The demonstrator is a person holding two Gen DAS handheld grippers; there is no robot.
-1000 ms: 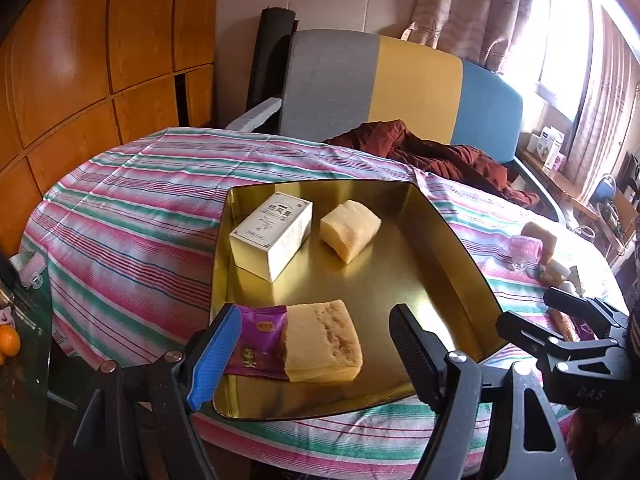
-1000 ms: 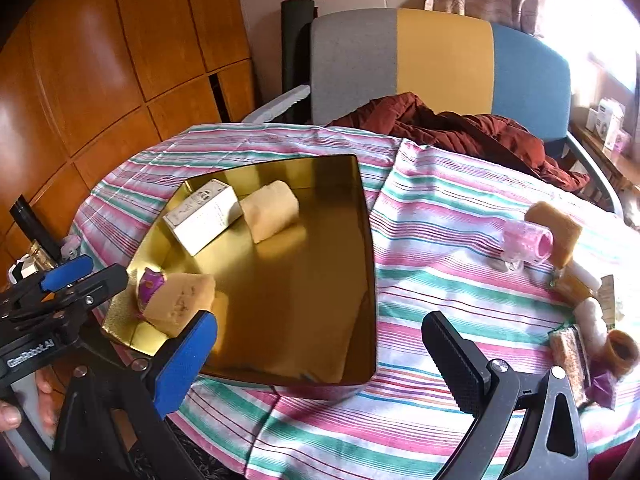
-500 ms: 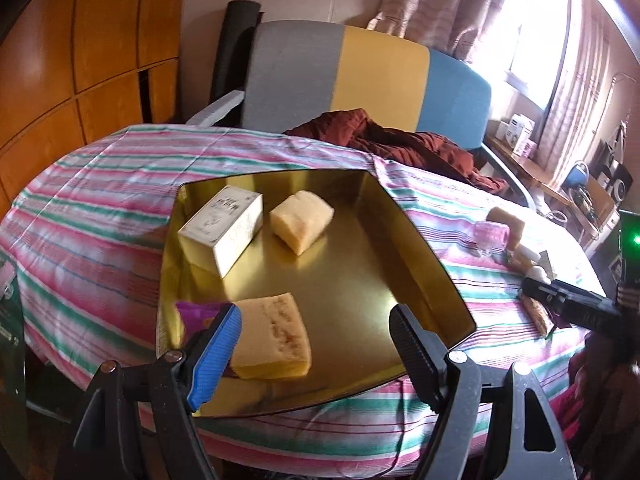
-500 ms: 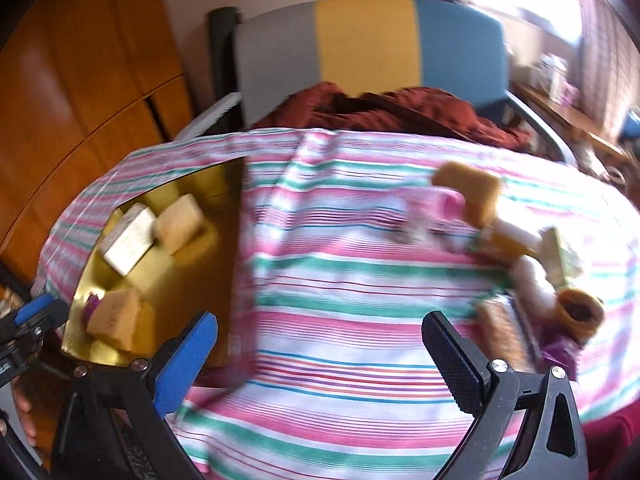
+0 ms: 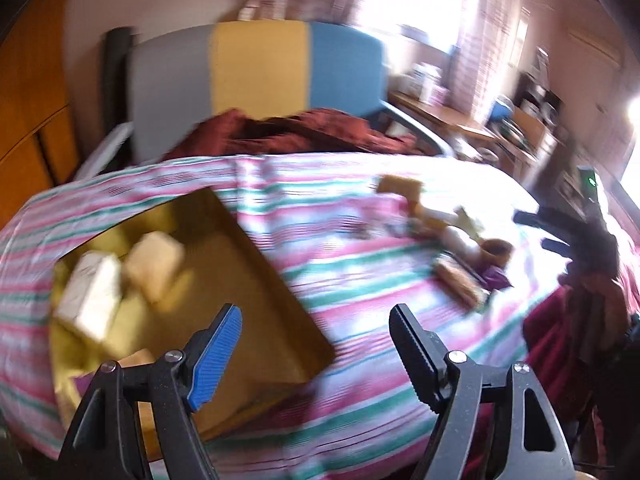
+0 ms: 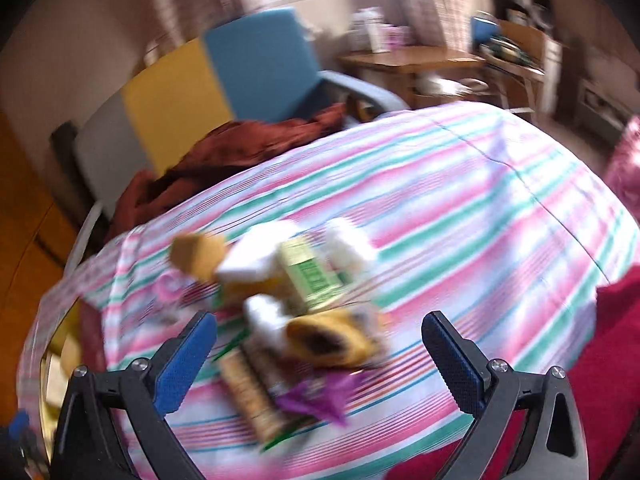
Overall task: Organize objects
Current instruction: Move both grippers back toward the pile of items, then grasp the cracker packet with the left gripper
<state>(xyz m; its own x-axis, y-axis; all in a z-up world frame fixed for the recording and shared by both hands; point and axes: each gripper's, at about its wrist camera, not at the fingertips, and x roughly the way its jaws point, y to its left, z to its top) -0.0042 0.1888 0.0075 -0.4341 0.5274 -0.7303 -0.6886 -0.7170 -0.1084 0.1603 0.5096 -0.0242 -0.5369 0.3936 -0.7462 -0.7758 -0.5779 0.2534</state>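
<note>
Tray [image 5: 256,280] has a box [image 5: 90,296] and two cakes so far. Snack pile [image 6: 288,300] on the cloth still needs moving. Both grippers, left [image 5: 316,332] and right [image 6: 320,344], spread wide, empty.

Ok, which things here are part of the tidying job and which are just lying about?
Part of the job:
gold tray
white box
cake piece
snack pile

Lying about:
red cloth
chair
striped tablecloth
</note>
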